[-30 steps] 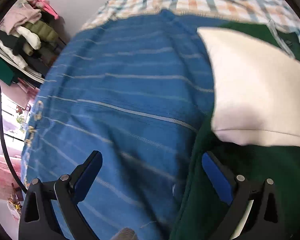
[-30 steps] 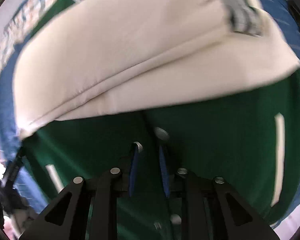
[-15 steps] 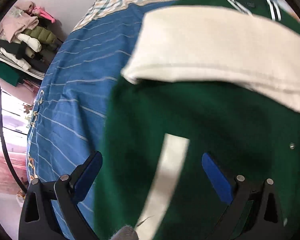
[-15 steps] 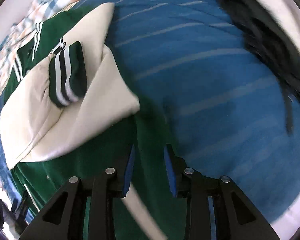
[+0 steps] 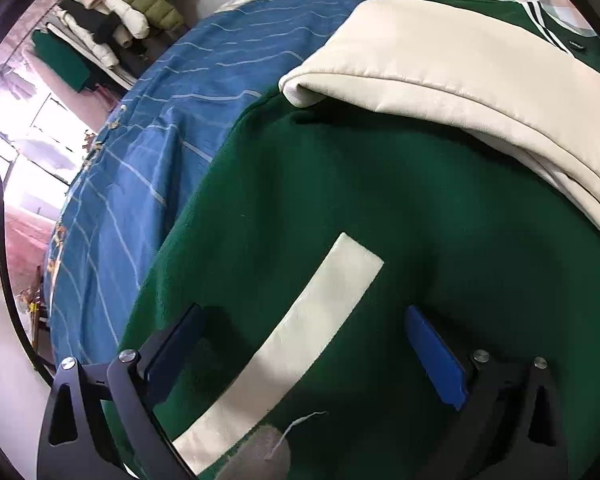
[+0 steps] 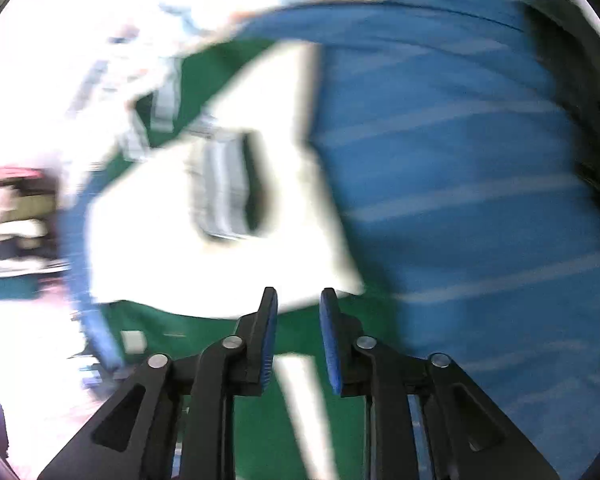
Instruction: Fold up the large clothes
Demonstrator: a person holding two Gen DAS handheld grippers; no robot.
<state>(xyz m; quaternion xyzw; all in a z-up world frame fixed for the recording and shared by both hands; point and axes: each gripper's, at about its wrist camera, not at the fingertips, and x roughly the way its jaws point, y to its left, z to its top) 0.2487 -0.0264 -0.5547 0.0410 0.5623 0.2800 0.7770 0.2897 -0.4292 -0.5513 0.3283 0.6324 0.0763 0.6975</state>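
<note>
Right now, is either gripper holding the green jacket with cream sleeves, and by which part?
Neither. The left gripper is wide open over the green jacket and its cream stripe. The right gripper stands slightly open, nothing between its fingers.

The left gripper (image 5: 304,348) fills the bottom of its frame with its blue-padded fingers (image 5: 434,360) spread wide apart, nothing between them. The right gripper (image 6: 298,330), at the lower centre of its blurred frame, has its jaws parted by a narrow gap, gripping nothing.

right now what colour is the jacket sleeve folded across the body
Cream sleeve over the dark green jacket; clearest in the left wrist view.
</note>
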